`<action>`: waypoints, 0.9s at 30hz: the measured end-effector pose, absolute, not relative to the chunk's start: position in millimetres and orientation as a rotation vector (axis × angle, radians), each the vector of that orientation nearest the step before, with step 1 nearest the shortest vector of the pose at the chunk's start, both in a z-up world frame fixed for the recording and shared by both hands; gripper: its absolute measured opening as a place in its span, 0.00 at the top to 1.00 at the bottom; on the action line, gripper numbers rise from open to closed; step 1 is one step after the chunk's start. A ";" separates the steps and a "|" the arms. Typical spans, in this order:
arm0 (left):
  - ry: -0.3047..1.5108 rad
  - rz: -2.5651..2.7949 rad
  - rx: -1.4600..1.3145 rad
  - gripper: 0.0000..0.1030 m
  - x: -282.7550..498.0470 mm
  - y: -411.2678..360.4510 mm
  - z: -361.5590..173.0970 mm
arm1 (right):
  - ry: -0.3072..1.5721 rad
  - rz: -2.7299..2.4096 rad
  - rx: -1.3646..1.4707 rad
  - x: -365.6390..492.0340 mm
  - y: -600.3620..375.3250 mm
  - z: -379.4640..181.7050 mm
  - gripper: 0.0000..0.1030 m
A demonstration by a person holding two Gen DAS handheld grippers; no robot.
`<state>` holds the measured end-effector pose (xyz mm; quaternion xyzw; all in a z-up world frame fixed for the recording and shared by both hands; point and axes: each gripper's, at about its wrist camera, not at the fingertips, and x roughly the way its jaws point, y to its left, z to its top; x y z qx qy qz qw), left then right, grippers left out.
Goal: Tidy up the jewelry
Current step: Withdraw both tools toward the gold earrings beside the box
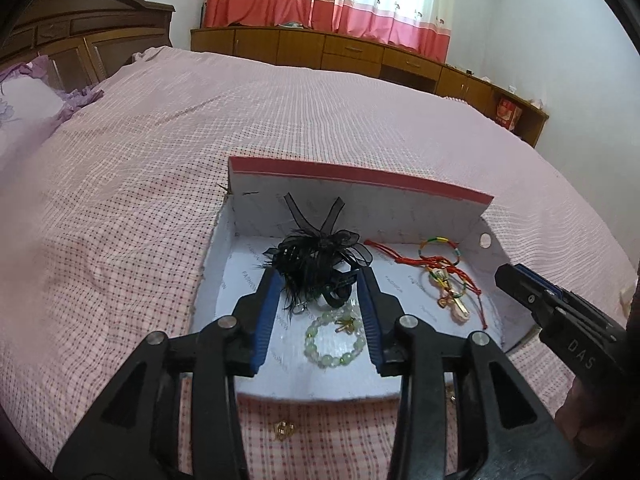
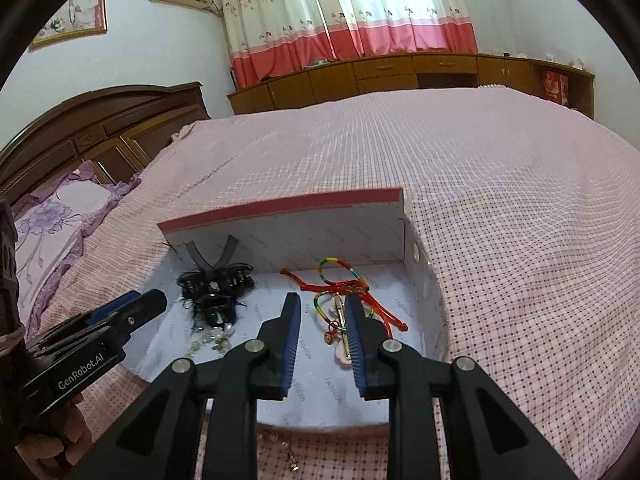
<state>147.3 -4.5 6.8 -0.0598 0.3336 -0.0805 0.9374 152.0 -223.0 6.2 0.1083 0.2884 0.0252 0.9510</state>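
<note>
The left tool point(image 1: 320, 280) hovers with fingers spread over the white box point(image 1: 494, 252) on the bed point(image 1: 120, 220), angled down above the black hair clip point(image 1: 316, 260) and green bead bracelet point(image 1: 334, 338). The right tool point(image 2: 323, 308), also spread and holding nothing, points down at the red cord jewelry point(image 2: 360, 286) in the box's right half.

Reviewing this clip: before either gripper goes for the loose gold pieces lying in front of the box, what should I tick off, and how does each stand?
1. Left gripper open and empty: ok.
2. Right gripper open and empty: ok.
3. Box lid up, interior reachable: ok.
4. Gold trinket on the bedspread outside the box, unobstructed: ok.
5. Gold chain in front of the box, partly hidden by the right gripper's fingers: cannot tell its full extent.
6. Free floor space in the box between the bead bracelet and the red cord bracelets: ok.
</note>
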 end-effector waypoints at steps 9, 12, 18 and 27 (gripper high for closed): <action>0.673 -0.171 -0.137 0.69 117.2 7.6 24.8 | 0.539 0.069 0.225 115.4 -227.1 31.8 0.75; 0.684 -0.183 -0.134 0.69 107.2 8.3 28.9 | 0.529 0.077 0.235 103.5 -231.1 37.3 0.69; 0.713 -0.188 -0.099 0.68 88.6 8.6 29.2 | 0.532 0.080 0.234 81.4 -233.8 41.9 0.69; 0.776 -0.184 -0.088 0.68 75.5 10.0 8.3 | 0.575 0.092 0.251 60.5 -227.1 26.5 0.69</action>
